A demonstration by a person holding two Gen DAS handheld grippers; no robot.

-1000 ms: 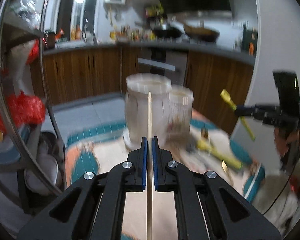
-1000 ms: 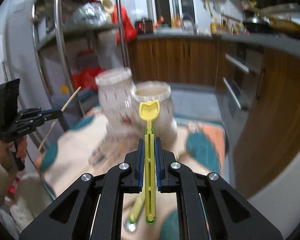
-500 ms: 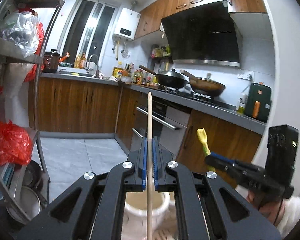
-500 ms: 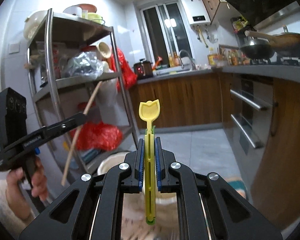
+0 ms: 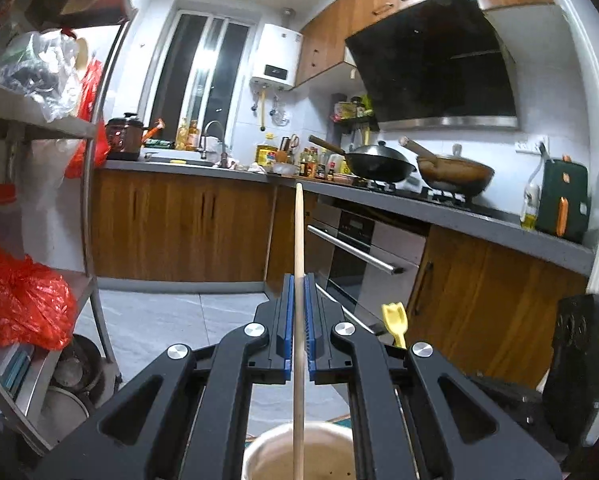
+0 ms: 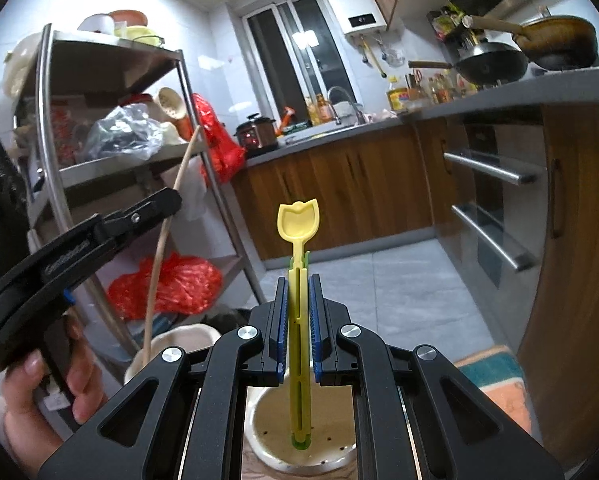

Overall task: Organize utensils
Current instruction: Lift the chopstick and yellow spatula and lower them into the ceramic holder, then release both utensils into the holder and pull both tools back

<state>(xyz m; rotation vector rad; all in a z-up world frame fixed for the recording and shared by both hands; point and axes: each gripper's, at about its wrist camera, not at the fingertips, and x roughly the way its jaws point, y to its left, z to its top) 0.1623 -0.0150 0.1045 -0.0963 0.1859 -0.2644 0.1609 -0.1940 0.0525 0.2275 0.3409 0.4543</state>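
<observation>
Kitchen behind; chopstick (image 5: 298, 240) pinched between left fingers (image 5: 285, 332), yellow spoon (image 6: 299, 256) between right fingers (image 6: 280, 336).

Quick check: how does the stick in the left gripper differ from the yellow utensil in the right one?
The chopstick is plain pale wood, thin and round; the yellow utensil is plastic, flat and slotted. The chopstick ends in a bare tip, while the yellow utensil ends in a tulip-shaped scoop. The chopstick sticks out much farther past its gripper. Both stand upright, clamped between blue pads, each with its lower end over a pale holder.
</observation>
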